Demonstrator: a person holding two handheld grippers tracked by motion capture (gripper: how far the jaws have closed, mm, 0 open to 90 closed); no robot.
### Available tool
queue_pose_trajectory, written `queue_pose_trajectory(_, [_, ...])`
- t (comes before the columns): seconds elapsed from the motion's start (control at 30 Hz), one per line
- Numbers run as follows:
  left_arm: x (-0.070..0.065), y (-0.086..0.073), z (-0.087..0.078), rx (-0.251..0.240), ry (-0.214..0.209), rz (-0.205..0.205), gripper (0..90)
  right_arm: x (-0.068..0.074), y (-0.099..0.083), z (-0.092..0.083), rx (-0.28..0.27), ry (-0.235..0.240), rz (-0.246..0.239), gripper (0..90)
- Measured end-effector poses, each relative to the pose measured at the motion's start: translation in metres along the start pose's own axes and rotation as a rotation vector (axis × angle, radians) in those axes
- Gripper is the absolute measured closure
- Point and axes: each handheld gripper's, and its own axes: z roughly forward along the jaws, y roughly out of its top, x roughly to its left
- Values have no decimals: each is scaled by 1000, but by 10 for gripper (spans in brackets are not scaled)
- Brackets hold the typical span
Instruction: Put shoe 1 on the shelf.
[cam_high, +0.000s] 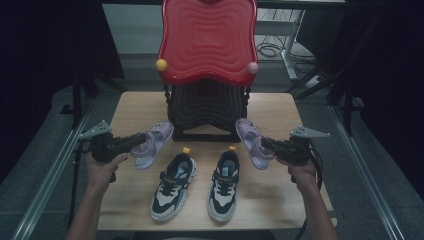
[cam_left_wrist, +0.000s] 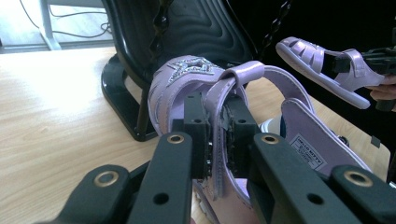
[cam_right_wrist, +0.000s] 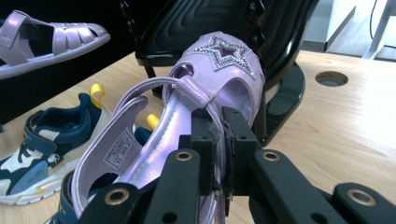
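Jaws of the left gripper (cam_left_wrist: 218, 135) are clamped on one lilac sandal's (cam_left_wrist: 196, 79) strap; another lilac sandal (cam_right_wrist: 210, 79) is pinched likewise by the right gripper (cam_right_wrist: 219, 149).

the two sandals, one at centre left (cam_high: 152, 144) and one at centre right (cam_high: 251, 141) of the high view, were pale lilac with a glossy sheen, each bearing a silver glitter star on the toe. the pair of sneakers (cam_high: 197, 185) at lower centre was navy, cream and teal with yellow heel loops. the rack's (cam_high: 207, 40) top at upper centre was bright red with rippled wavy lines; its lower part was black, also ribbed. the table (cam_high: 135, 107) was light wood grain.
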Motion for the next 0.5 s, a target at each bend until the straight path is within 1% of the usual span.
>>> queue_pose_trajectory(0.17, [-2, 4, 4, -9, -4, 13, 818, 3, 5, 5, -11, 12, -7, 847])
queue_pose_trajectory(0.23, [-4, 7, 8, -13, -6, 24, 818, 5, 10, 10, -14, 18, -13, 848])
queue_pose_trajectory(0.33, [-6, 9, 11, -17, -11, 27, 818, 7, 13, 14, -17, 25, -16, 847])
queue_pose_trajectory(0.5, [-8, 12, 15, -20, -2, 38, 818, 10, 18, 22, -21, 27, -16, 847])
